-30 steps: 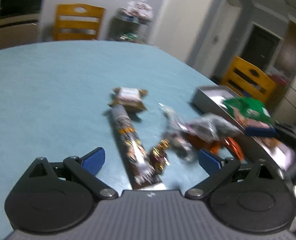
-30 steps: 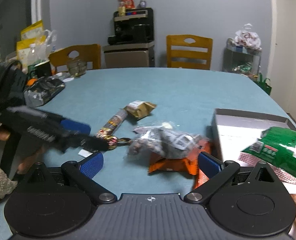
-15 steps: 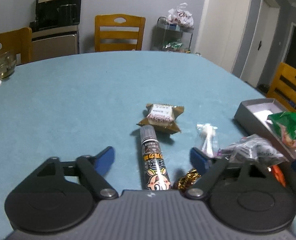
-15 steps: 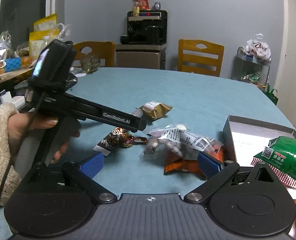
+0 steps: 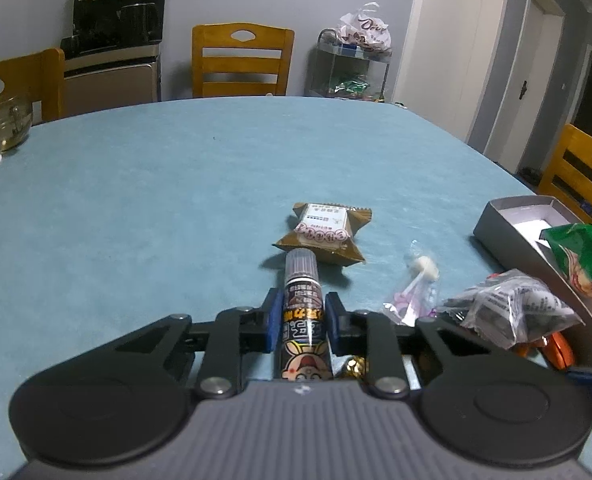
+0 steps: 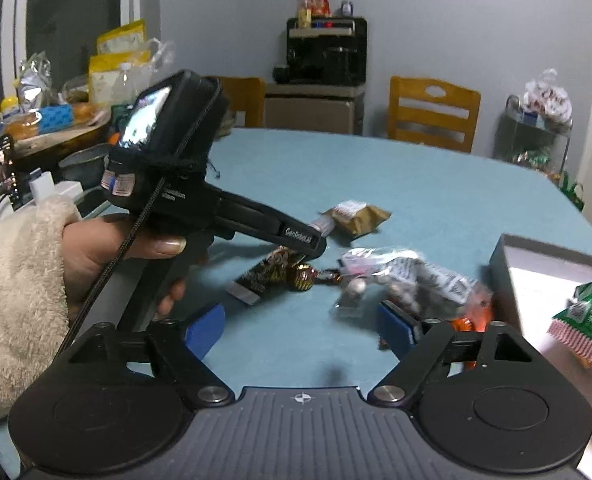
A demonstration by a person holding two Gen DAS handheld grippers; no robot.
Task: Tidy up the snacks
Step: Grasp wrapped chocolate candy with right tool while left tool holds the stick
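Snack stick (image 5: 304, 312), long axis near-to-far
Left gripper (image 5: 301, 318) closing onto it; right gripper (image 6: 302, 328) closing, nothing between, farther right

Dim indoor light, bluish cast; fisheye-bent edges; right view motion-blurred.
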